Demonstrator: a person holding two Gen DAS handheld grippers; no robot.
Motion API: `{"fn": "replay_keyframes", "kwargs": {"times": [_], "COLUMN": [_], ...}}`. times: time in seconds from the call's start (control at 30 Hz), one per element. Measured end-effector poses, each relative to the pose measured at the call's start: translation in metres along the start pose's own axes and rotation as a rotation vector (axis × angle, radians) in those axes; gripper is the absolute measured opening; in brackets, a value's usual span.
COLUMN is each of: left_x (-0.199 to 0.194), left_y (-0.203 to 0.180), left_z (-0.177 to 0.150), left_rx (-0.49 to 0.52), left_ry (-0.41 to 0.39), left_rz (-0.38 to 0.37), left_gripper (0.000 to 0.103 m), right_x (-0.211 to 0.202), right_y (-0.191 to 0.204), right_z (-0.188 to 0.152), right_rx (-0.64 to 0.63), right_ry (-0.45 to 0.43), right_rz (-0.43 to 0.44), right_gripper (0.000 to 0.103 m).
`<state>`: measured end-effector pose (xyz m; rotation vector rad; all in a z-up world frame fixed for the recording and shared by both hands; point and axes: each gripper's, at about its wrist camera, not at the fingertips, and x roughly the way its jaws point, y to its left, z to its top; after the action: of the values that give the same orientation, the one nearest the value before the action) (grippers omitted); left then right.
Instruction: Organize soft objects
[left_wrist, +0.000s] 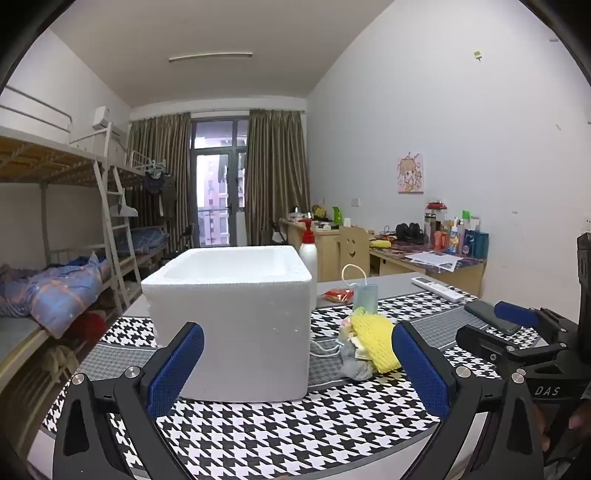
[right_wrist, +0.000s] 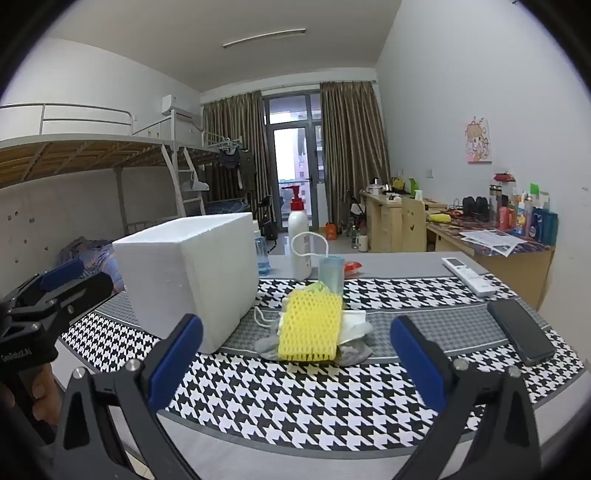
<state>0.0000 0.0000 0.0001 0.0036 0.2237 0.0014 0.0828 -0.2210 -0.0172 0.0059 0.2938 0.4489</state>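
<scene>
Jaws of the left gripper (left_wrist: 297, 363) are spread wide with nothing between the blue pads, and the tool is held just above the near edge of the houndstooth tablecloth (left_wrist: 288, 439). The right gripper (right_wrist: 295, 360) is likewise spread wide and empty, hovering over the same cloth; each tool is seen at the edge of the other's view, and a hand (right_wrist: 40, 400) is glimpsed on the left handle. Directly ahead of the left gripper a white foam box (left_wrist: 232, 317) is set upright, open at the top. Just beside the box, on its right, the soft things are heaped: a yellow foam net (right_wrist: 308, 328) is laid over a grey cloth (right_wrist: 354, 352) and some pale pieces, possibly tissue or a mask, which cannot be told apart; a white cord (right_wrist: 260, 317) trails from the heap toward the box. Behind the heap a pale blue cup (right_wrist: 331, 273) and a white pump bottle (right_wrist: 299, 243) with a red top are stood. Farther right a white remote (right_wrist: 468, 276) and a dark phone (right_wrist: 521, 334) are laid flat, well apart from the heap.
</scene>
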Motion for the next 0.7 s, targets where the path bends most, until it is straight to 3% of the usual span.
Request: {"fn": "replay_keyframes", "kwargs": {"times": [0.7], "left_x": [-0.0003], "left_y": [0.0011], "left_z": [-0.0004], "left_rx": [-0.014], "left_ry": [-0.012], "left_rz": [0.019], "left_gripper": [0.102], "right_x": [-0.0033], "right_y": [-0.0010], "right_z": [-0.0001], "right_rx": [0.003], "right_ry": [-0.003], "right_rz": [-0.007], "right_gripper": [0.102]}}
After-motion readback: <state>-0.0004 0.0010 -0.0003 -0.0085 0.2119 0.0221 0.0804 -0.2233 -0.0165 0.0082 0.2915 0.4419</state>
